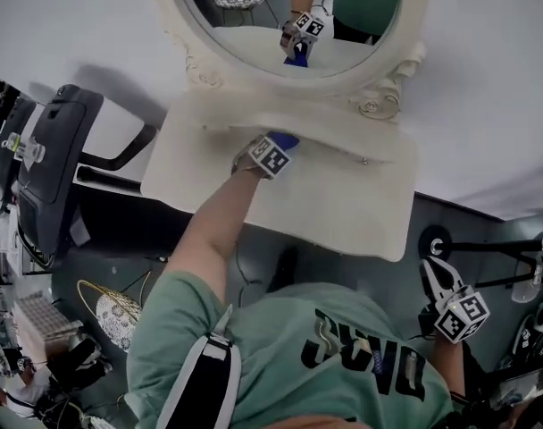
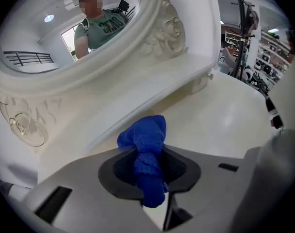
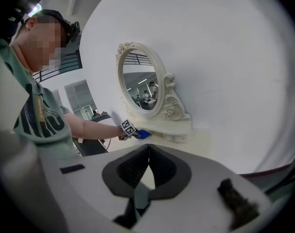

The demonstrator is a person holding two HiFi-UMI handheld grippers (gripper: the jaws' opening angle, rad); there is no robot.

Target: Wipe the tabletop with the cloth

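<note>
A: Your left gripper (image 1: 281, 145) reaches across the cream rectangular tabletop (image 1: 343, 208) to its far edge, with your arm stretched out over the surface.

B: Its jaws are clamped on the bunched blue fleecy cloth (image 2: 146, 142). In your left gripper view the cloth fills the narrow gap between the dark pads (image 2: 180, 166), and a knot of it pokes out ahead of them.

A: You have the cloth right at the foot of the oval mirror in its carved cream frame (image 1: 385, 96), just beside the low ledge that carries it.

B: Whether the cloth presses on the tabletop or hangs just above it, your views do not let me tell.

A: The mirror's glass shows you that same gripper and the blue cloth in reflection.

B: Your right gripper (image 1: 432, 273) is well apart from all that. You hold it low at your right side, off the table, past its front right corner and over the dark floor.

A: Its jaws are closed, pad against pad, with nothing between them. Your right gripper view shows that plainly.

B: That view also looks across at the mirror, the tabletop and your left arm with the cloth at its end.

A: A black padded chair (image 1: 53, 164) stands just beside the table's left edge, and a plain white wall (image 1: 486, 79) rises behind the mirror.
</note>
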